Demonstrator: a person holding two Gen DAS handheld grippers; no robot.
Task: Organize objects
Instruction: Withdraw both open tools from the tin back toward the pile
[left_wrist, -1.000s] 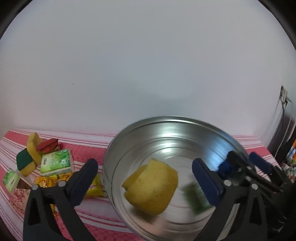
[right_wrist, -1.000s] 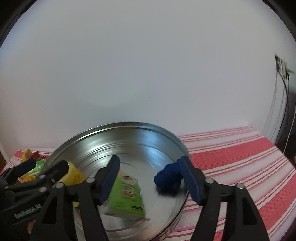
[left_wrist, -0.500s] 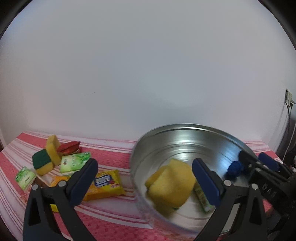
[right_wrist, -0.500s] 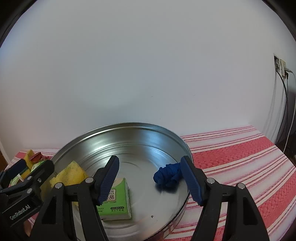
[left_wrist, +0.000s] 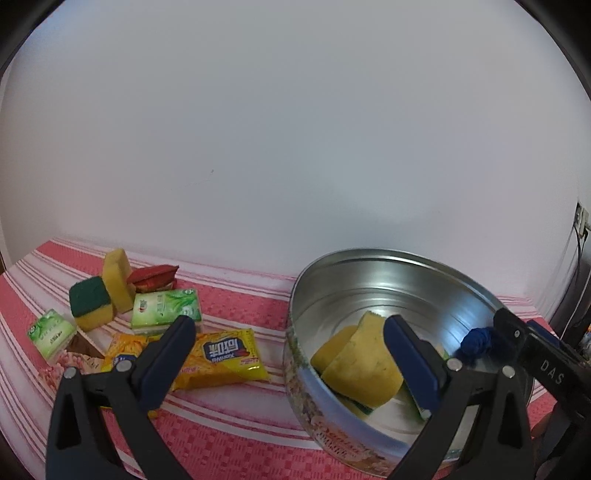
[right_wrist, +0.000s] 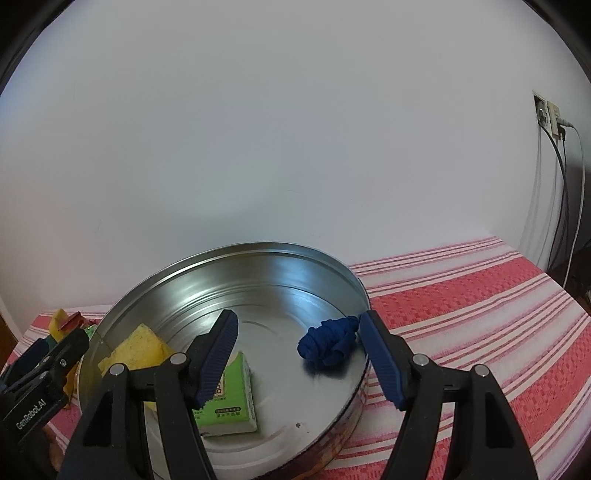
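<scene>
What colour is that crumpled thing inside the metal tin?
Dark blue; the crumpled cloth shows best in the right wrist view.

Setting: domestic room.
Desk under red-and-white striped cloth (right_wrist: 461, 317), plain white wall (right_wrist: 295, 129), wall socket with cables (right_wrist: 550, 118), household sponges (left_wrist: 88, 302) and snack packets (left_wrist: 221, 350).

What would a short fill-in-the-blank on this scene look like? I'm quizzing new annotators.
1. The blue cloth bundle lies inside the round metal ____.
2. The yellow snack packet lies on the ____-and-white striped tablecloth.
3. The right claw holds nothing; its jaws are ____.
4. The green tissue pack in the tin lies beside a ____ sponge.

Missing words: tin; red; open; yellow
</scene>
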